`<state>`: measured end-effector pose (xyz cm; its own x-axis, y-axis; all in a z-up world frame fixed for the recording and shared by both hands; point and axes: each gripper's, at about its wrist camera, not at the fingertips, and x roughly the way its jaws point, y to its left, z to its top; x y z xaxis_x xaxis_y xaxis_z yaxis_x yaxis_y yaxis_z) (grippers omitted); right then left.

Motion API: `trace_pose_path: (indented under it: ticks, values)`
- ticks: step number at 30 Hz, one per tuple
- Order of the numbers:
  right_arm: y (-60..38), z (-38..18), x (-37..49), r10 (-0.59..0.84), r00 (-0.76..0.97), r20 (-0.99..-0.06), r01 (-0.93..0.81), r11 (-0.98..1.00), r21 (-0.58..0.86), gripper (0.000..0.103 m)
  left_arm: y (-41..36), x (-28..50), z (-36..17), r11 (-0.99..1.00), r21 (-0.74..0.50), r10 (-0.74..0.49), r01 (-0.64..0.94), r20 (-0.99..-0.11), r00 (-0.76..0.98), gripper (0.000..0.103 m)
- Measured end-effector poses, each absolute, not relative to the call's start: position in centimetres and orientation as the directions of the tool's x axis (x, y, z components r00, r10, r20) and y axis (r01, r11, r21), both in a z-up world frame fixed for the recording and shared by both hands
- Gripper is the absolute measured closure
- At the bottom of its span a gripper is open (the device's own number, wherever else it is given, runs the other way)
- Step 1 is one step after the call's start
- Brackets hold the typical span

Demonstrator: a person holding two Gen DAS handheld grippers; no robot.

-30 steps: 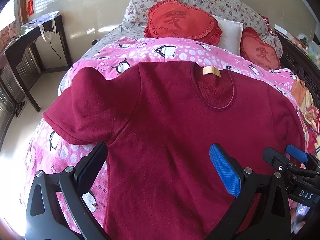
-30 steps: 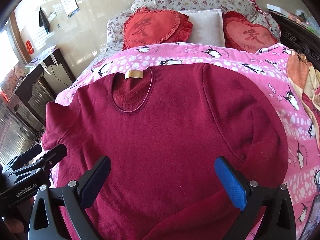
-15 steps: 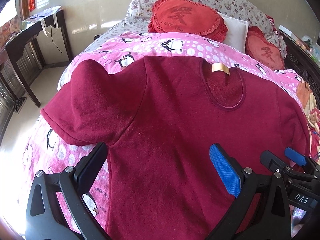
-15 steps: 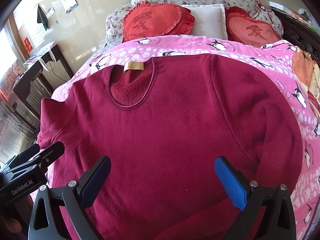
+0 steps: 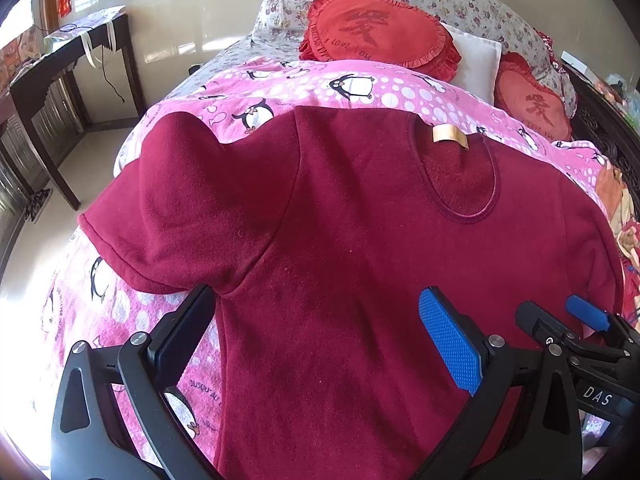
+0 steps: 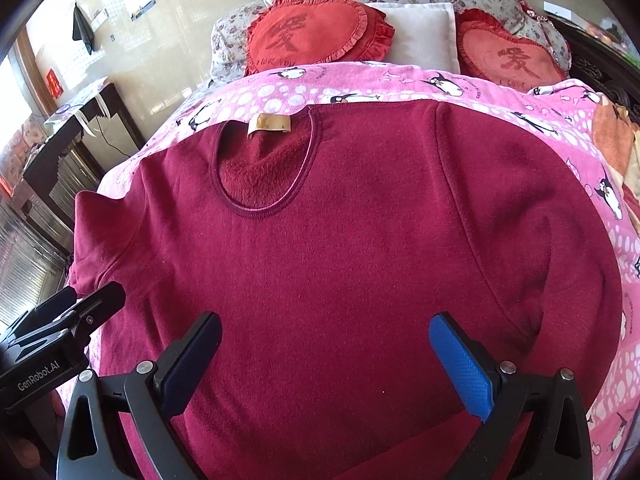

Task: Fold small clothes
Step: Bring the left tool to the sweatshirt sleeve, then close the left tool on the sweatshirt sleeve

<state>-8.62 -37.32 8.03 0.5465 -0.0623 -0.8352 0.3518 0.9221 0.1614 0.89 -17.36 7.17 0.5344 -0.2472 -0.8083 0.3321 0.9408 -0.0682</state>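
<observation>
A dark red fleece top (image 6: pixel 340 248) covers most of the pink penguin-print quilt (image 6: pixel 440 84); bare quilt rings it, while red heart-shaped frilled cushions (image 6: pixel 308 32) block the headboard end.

Home bedroom: bed (image 5: pixel 360 92), pillows (image 6: pixel 416 36).

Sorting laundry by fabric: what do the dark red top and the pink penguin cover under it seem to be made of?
The dark red top looks like brushed fleece knit: matte, with a fuzzy pile inside the neckline. The pink penguin cover looks like smooth printed woven cloth, possibly cotton: flat surface, crisp print, no visible nap.
</observation>
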Motion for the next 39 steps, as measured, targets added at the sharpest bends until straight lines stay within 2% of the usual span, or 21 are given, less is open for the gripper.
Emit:
trace_pose_path:
  ticks: [18, 26, 29, 34, 39]
  values:
    - [-36.2, 7.7, -7.3, -0.055, 0.535, -0.843, 0.329, 0.933, 0.148, 0.0, -9.7, 3.2, 7.1, 0.969, -0.151, -0.234, 0.194, -0.812, 0.536, 0.001]
    - [-35.2, 7.7, -6.8, 0.0, 0.538, -0.843, 0.307, 0.931, 0.197, 0.0, -0.2, 7.6, 5.4, 0.93, -0.358, -0.258, -0.083, -0.796, 0.548, 0.001]
    - [-34.4, 7.9, -6.5, 0.009, 0.54, -0.842, 0.282, 0.94, 0.191, 0.0, 2.7, 9.6, 4.7, 0.889, -0.422, -0.262, -0.178, -0.786, 0.56, 0.005]
    - [-33.9, 8.0, -6.3, 0.032, 0.534, -0.845, 0.265, 0.942, 0.204, 0.0, 5.9, 13.2, 3.4, 0.851, -0.454, -0.241, -0.265, -0.785, 0.571, 0.008]
    - [-34.1, 7.7, -6.2, 0.035, 0.524, -0.851, 0.272, 0.94, 0.206, 0.0, 7.3, 16.2, 0.7, 0.789, -0.528, -0.331, -0.314, -0.796, 0.507, 0.016]
